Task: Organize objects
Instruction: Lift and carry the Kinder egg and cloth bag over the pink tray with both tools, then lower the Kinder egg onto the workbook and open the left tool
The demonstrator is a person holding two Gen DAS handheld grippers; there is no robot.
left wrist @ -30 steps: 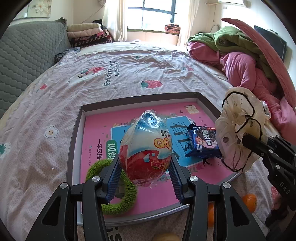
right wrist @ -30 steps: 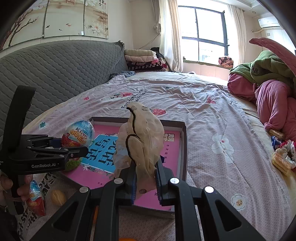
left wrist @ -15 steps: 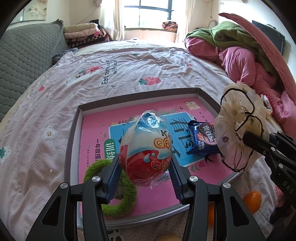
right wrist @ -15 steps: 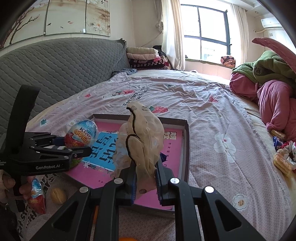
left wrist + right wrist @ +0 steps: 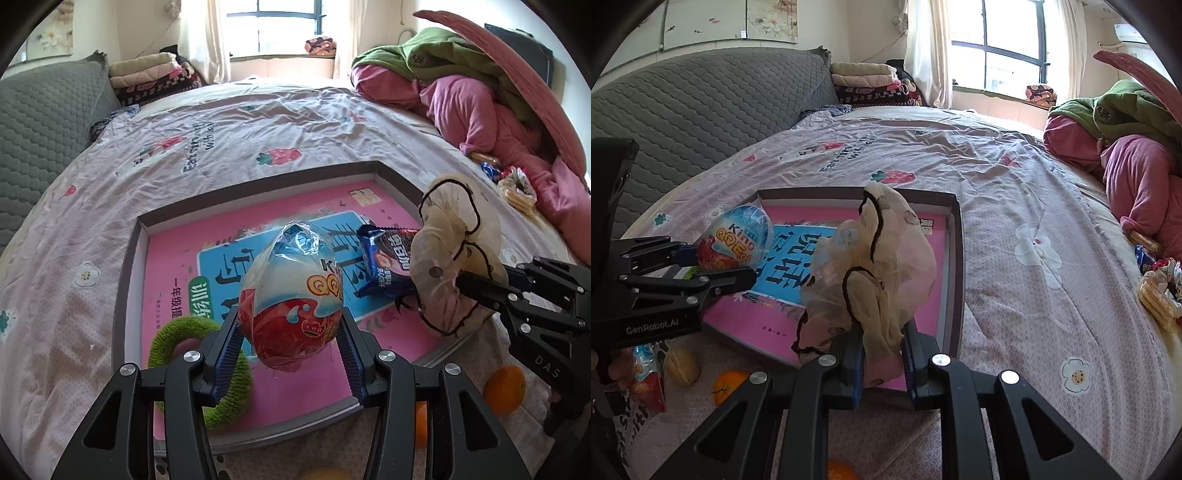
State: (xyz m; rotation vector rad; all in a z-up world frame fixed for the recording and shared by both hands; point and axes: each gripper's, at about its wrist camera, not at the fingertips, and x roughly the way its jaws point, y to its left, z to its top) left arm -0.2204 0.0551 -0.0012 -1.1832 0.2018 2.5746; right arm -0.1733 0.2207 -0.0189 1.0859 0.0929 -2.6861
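Note:
A shallow grey tray [image 5: 133, 258] [image 5: 955, 258] with a pink and blue printed floor lies on the bed. My left gripper [image 5: 290, 332] is shut on a foil-wrapped chocolate egg [image 5: 291, 295] [image 5: 737, 242], held above the tray's near left part. My right gripper [image 5: 882, 350] is shut on a cream sheer scrunchie with black trim [image 5: 875, 273] [image 5: 454, 254], held over the tray's near right edge. In the tray lie a green fuzzy ring [image 5: 184, 332] and a dark blue snack packet [image 5: 388, 262].
Oranges [image 5: 504, 389] [image 5: 729, 384], a pale round bun [image 5: 681, 367] and a red snack packet [image 5: 646, 380] lie on the bed near the tray's front edge. Pink and green bedding [image 5: 480, 96] is piled at the right, with snacks [image 5: 1156, 291] beside it. A grey headboard [image 5: 701, 110] stands left.
Both grippers keep their holds. The left view has rolled slightly, and the right gripper with the scrunchie has tipped a little more toward the tray.

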